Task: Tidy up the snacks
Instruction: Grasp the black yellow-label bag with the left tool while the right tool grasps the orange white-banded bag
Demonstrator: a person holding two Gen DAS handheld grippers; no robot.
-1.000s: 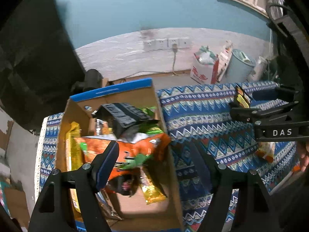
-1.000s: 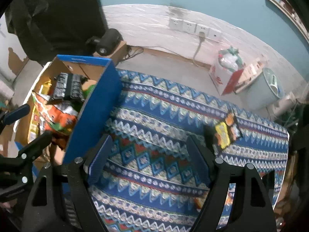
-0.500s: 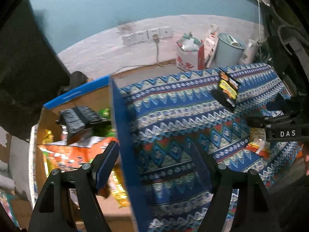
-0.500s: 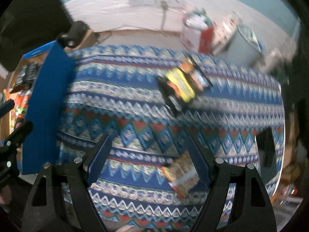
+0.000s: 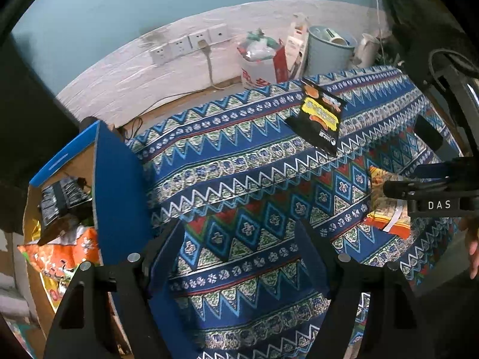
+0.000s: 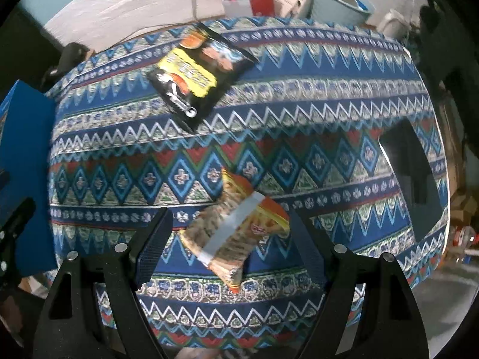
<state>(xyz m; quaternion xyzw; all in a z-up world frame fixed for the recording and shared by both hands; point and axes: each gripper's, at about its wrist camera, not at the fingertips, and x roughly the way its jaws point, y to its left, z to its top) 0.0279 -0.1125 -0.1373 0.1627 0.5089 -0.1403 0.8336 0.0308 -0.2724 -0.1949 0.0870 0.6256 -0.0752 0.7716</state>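
A table under a blue patterned cloth [image 5: 239,161] carries two loose snacks. A black pack with yellow print [image 5: 321,116] [image 6: 197,71] lies toward the far side. An orange-and-tan pack with a pale stripe [image 6: 236,233] [image 5: 386,206] lies near the front. My right gripper [image 6: 229,230] hangs open above that orange pack, which shows between its fingers without either pad pressing on it. My left gripper [image 5: 239,239] is open over bare cloth, holding nothing. At the left stands a blue-walled cardboard box [image 5: 119,194] [image 6: 24,155] holding an orange bag [image 5: 60,257] and a black pack [image 5: 60,200].
A dark flat rectangle [image 6: 410,173] lies on the cloth at the right end. Behind the table on the floor are a pale blue bucket [image 5: 329,48], a red-and-white bag [image 5: 260,59], and wall sockets [image 5: 188,43] with a cord. A hand [image 5: 473,248] shows at the right edge.
Both grippers swung away from the box toward the right over the cloth. The right one came down over the orange pack. Both stayed open.
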